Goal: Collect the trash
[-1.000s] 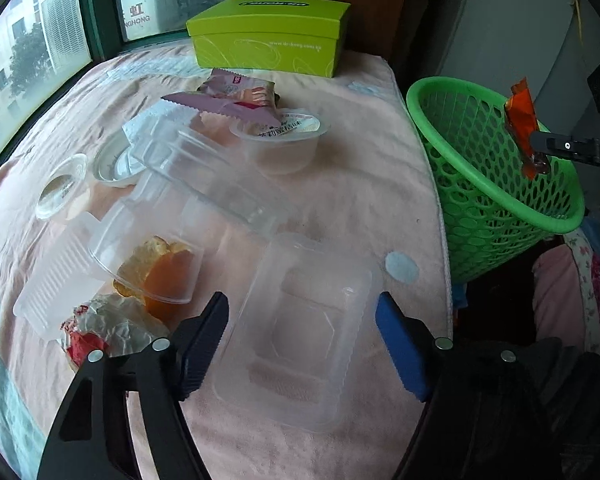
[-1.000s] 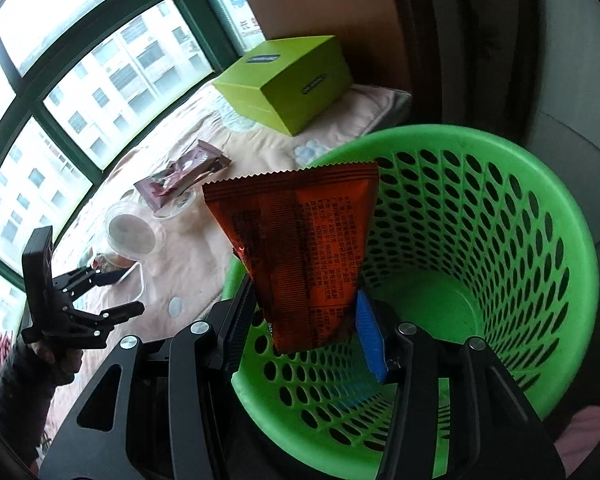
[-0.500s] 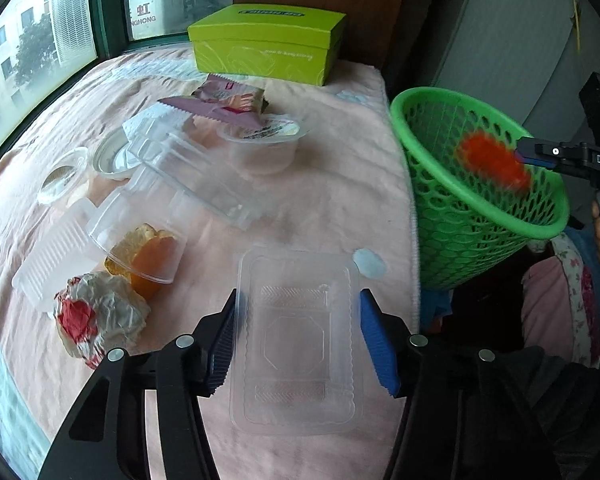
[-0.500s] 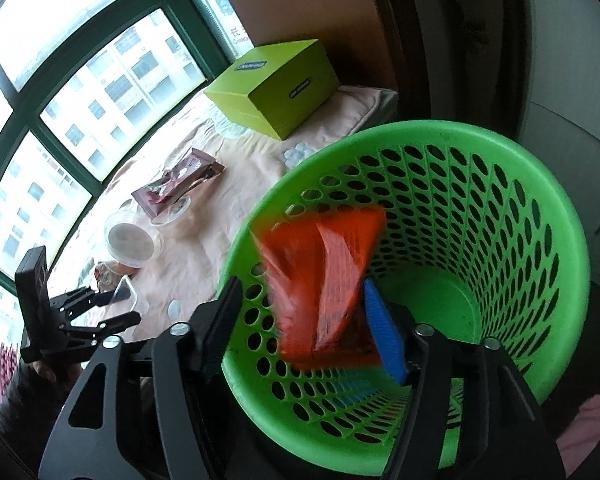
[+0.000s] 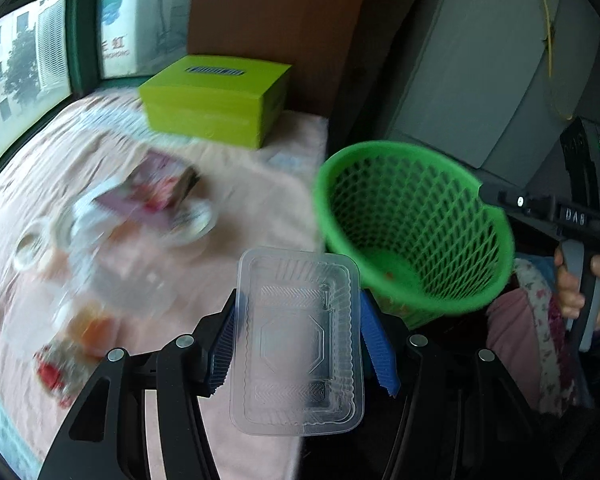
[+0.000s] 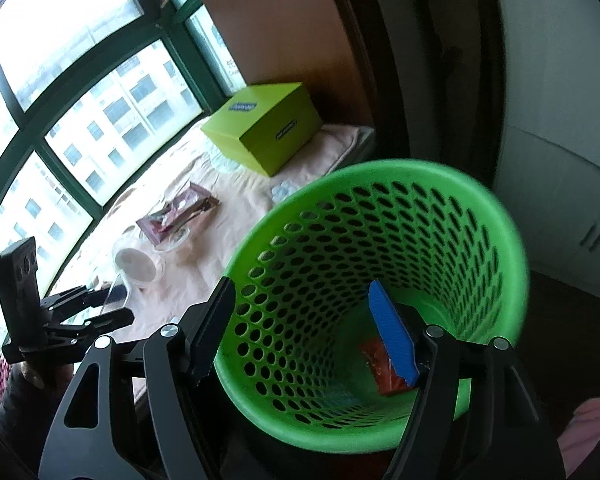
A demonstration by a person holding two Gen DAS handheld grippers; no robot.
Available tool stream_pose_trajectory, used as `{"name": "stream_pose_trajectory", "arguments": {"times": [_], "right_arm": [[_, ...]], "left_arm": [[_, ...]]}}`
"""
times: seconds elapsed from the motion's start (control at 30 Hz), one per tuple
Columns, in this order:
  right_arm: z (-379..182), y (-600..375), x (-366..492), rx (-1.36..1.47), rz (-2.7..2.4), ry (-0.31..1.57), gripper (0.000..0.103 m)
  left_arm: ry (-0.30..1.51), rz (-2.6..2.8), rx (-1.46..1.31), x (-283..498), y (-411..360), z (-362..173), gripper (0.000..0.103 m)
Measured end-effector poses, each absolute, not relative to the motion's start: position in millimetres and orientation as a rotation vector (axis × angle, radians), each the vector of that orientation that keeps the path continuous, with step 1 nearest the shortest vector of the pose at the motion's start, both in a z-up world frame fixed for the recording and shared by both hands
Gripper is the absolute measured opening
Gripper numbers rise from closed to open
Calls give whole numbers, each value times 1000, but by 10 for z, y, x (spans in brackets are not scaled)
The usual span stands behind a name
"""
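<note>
Orange foil wrapper [image 6: 384, 368], newly dropped, lies in green mesh basket [image 6: 380, 184] below right hand-held gripper [image 6: 300, 320], jaws just parted, empty; left hand-held gripper [image 5: 296, 336] clamps clear plastic tray [image 5: 296, 344], now lifted, binned next.

Before me, a green-framed window [image 6: 80, 152] admits bright daylight, with apartment blocks outside. A brown wall panel [image 5: 268, 20] rises behind the pink-covered ledge [image 5: 260, 200]; to my right stands a pale cabinet [image 6: 560, 208].
</note>
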State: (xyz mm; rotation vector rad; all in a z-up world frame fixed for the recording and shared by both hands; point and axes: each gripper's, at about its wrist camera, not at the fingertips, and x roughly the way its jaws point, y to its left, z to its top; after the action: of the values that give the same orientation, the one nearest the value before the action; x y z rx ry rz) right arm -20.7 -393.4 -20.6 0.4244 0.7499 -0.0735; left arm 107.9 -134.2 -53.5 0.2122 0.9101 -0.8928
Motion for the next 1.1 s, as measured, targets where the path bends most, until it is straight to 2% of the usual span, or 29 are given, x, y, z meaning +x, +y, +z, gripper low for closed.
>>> {"name": "stream_pose_trajectory", "arguments": {"times": [0.13, 0.23, 0.67, 0.7, 0.73, 0.8, 1.1], "right_arm": [[-143, -4000, -292, 416, -94, 722, 70], [-107, -4074, -365, 419, -114, 695, 75], [-138, -4297, -550, 445, -153, 658, 75], [-135, -4297, -553, 445, -152, 657, 75], [-133, -4298, -556, 444, -152, 655, 75], [-122, -4292, -564, 446, -148, 652, 75], [-97, -4113, -469, 426, -97, 660, 75]], "left_arm": [[912, -930, 192, 1084, -1642, -454, 56], [921, -948, 179, 1084, -1886, -411, 56], [1005, -1003, 128, 1124, -2726, -508, 56], [1007, -1006, 126, 1122, -2735, -513, 59], [1010, -1010, 121, 1116, -2762, -517, 69], [1000, -999, 112, 1091, -2780, -495, 78], [956, -921, 69, 1121, -2345, -362, 79]]}}
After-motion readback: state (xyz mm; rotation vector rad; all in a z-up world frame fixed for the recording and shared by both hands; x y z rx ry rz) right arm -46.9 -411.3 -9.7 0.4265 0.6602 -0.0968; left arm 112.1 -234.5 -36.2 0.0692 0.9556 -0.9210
